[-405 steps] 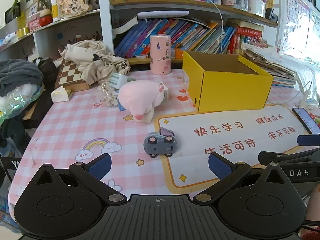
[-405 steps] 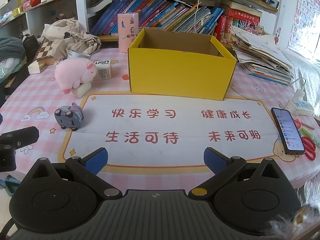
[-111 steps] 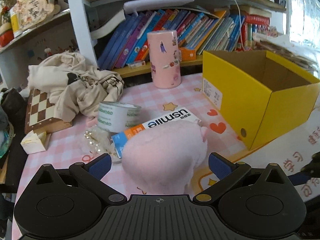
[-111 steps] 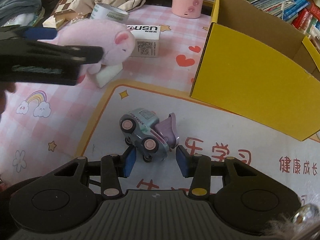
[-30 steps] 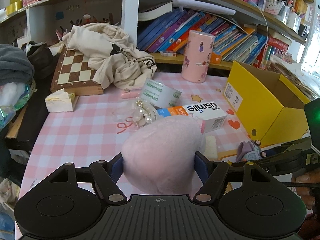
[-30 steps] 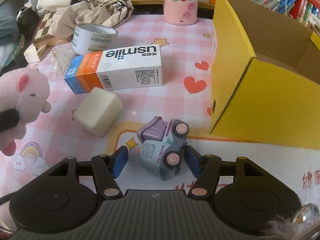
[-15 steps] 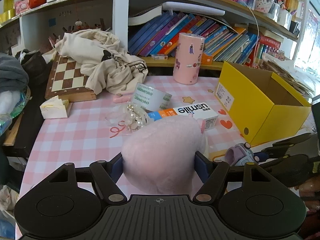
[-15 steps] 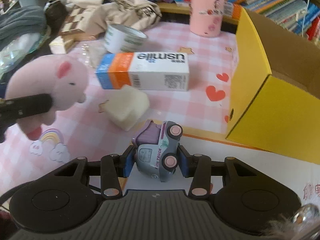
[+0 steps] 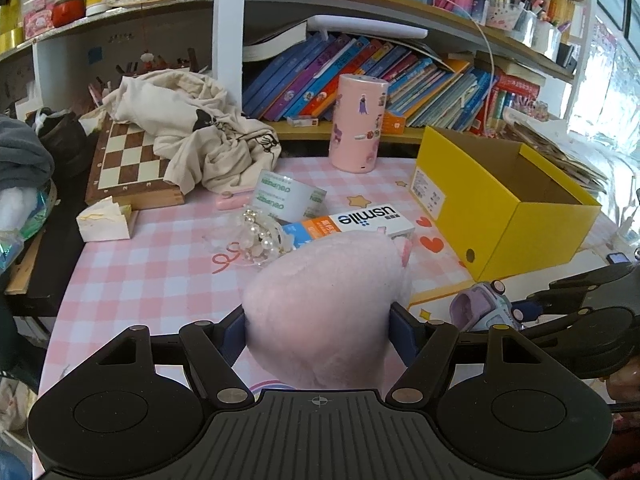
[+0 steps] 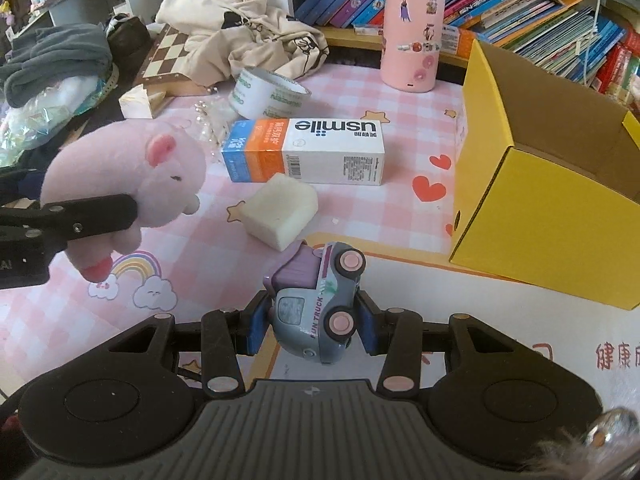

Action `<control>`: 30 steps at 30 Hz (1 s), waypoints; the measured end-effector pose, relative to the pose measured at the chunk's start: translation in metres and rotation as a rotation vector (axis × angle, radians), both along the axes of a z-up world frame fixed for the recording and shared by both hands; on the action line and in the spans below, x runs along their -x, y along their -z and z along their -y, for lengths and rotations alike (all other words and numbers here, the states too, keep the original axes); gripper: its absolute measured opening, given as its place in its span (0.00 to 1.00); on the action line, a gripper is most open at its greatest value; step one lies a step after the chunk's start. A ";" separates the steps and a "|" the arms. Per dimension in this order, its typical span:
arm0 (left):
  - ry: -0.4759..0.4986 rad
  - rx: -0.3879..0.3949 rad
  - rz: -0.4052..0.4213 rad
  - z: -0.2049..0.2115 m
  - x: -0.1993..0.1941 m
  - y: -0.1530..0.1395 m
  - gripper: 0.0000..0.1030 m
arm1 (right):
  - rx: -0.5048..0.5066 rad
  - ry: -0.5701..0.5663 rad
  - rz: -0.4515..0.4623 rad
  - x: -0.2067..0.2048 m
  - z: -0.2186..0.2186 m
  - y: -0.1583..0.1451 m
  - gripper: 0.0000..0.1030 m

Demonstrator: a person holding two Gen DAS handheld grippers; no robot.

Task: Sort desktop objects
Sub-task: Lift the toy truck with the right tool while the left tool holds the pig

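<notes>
1. Desk (image 10: 192, 248): pink checked cover under crowded bookshelves, cluttered across the upper half of both views. Risk: a low carry could sweep loose items off it.
2. Yellow box (image 10: 536, 216): open-topped, at the right of the right wrist view, apparently empty and the likely drop place. Risk: its near wall stands tall, so a held thing may strike the rim and tip the box.
3. Plush pig (image 9: 326, 300): bottom centre of the left wrist view, pinched by the left gripper (image 9: 318, 330) and off the desk. Risk: soft stuffing gives under the pads, so it may slide out when swung.
4. Toothpaste box (image 10: 306, 150): centre, lying flat. Risk: none seen unless knocked.
5. Foam block (image 10: 282, 210): just below the toothpaste box, beside the car. Risk: light, easily nudged.
6. Toy car (image 10: 318, 304): lower centre, tilted, clamped tight by the right gripper (image 10: 312, 322). Risk: rounded sides and wheels may let it twist free.
</notes>
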State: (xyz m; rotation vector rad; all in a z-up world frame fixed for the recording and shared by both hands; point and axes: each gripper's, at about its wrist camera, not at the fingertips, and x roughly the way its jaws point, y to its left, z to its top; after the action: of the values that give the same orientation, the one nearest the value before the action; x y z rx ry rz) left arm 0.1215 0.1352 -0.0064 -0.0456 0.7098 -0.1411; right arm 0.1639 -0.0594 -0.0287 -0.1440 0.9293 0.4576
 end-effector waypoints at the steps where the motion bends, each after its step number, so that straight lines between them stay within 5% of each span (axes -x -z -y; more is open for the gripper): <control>1: 0.005 0.000 0.003 0.000 0.001 -0.001 0.70 | -0.001 0.005 0.008 0.002 0.000 -0.002 0.41; 30: 0.108 0.024 0.028 -0.013 0.026 -0.004 0.70 | 0.003 0.103 0.043 0.046 -0.004 -0.018 0.41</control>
State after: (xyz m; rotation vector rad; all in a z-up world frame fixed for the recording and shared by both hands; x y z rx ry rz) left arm 0.0960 0.1479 -0.0025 -0.0281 0.6826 -0.2537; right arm 0.1180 -0.0558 -0.0108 -0.1080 0.8905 0.3562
